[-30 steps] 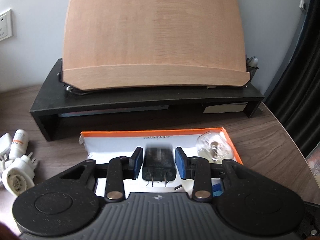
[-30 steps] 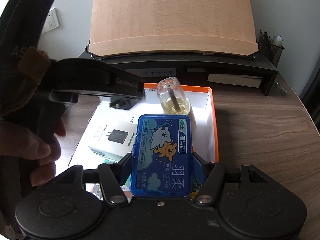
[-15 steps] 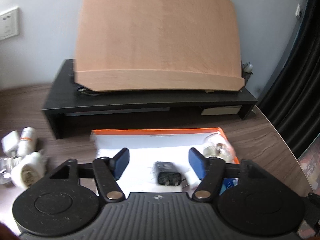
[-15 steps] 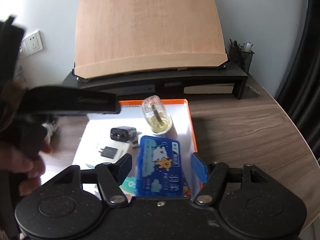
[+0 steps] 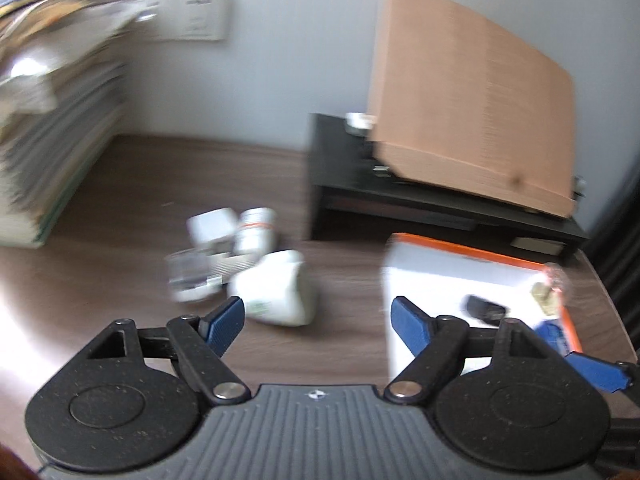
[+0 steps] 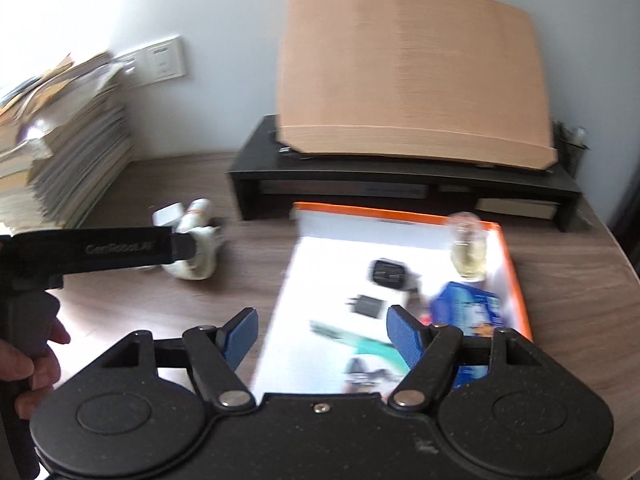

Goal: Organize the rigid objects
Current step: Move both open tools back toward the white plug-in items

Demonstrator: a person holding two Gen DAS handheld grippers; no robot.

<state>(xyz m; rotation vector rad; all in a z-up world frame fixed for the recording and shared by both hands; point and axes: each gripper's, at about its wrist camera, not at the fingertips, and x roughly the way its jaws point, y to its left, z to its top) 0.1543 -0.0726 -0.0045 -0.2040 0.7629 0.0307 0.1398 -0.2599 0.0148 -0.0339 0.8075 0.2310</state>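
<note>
An orange-rimmed white box [image 6: 400, 210] lies on the desk and holds a black charger [image 6: 387, 273], a clear bulb [image 6: 468, 252] and a blue case [image 6: 468, 306]. The box [image 5: 472, 250] also shows in the left wrist view, at the right. A heap of white plugs and a white bottle [image 5: 276, 292] lies on the desk to the box's left. My left gripper [image 5: 318, 322] is open and empty, near the white heap. My right gripper [image 6: 322, 334] is open and empty over the box's near left edge.
A black monitor riser [image 6: 400, 184] with a tilted wooden board [image 6: 412, 76] stands behind the box. A stack of books and papers [image 6: 56, 148] stands at the far left by the wall sockets. The left tool body [image 6: 100, 250] crosses the right wrist view.
My left gripper let go of the black charger in the box and swung left toward the white heap. My right gripper let go of the blue case, drew back and shifted left.
</note>
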